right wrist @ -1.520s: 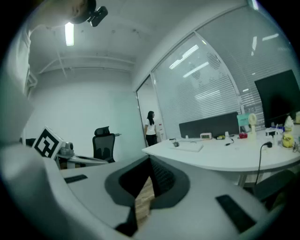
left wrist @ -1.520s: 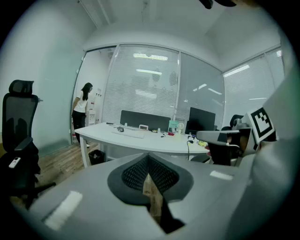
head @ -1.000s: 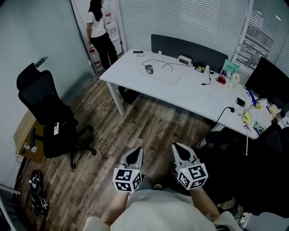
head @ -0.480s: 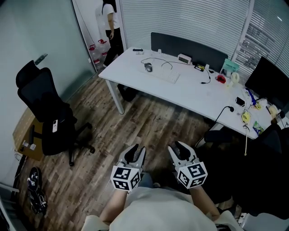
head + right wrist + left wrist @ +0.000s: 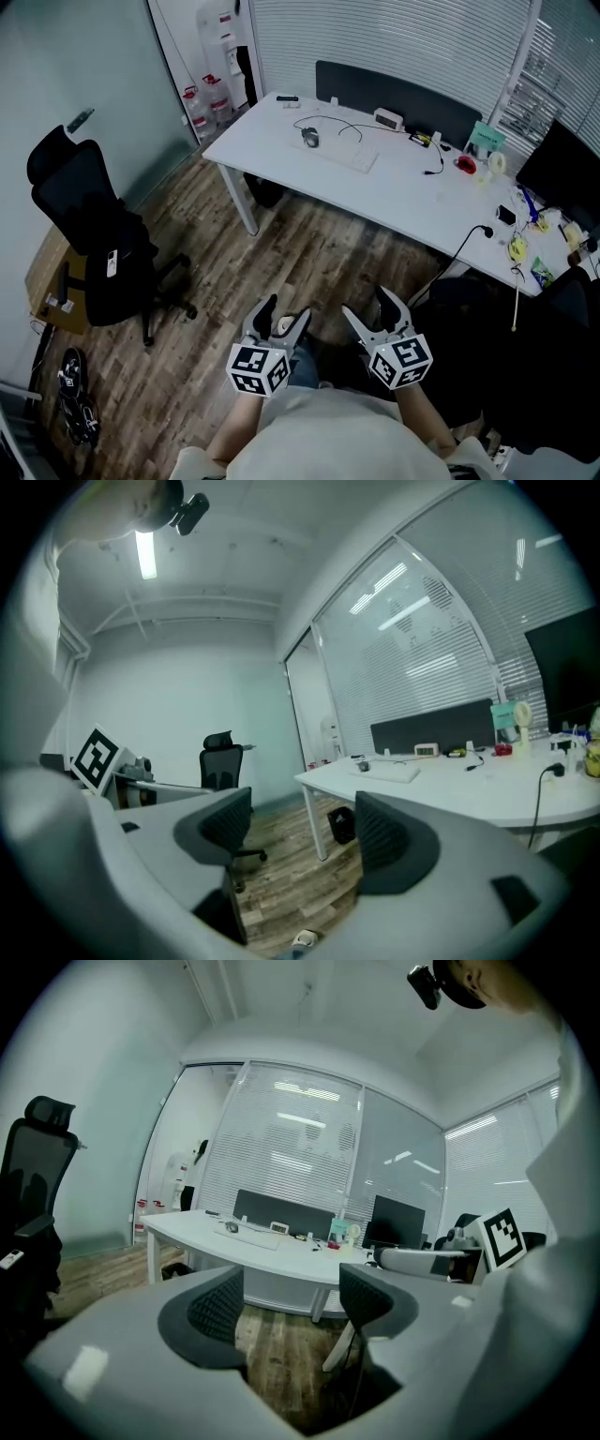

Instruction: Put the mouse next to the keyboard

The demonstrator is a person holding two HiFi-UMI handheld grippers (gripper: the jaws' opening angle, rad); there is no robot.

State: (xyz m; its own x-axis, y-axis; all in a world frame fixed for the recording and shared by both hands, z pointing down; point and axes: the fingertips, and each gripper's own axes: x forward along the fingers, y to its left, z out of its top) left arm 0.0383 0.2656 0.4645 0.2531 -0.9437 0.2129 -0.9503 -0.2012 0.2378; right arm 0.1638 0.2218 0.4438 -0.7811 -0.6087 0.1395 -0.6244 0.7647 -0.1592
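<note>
Ahead, white desk (image 5: 267, 141): mouse (image 5: 310, 138), keyboard (image 5: 349, 156), cables (image 5: 437, 159); black chair (image 5: 94, 239) left.

Dark grey mouse (image 5: 310, 139) rests on the white desk (image 5: 394, 202) just beside the flat white keyboard (image 5: 348, 157)

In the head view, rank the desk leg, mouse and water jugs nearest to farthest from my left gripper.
Left gripper, jaws opening, empty:
1. Desk leg, ahead, slightly left.
2. Mouse, up on the desk.
3. Water jugs, far left, on the floor.
</note>
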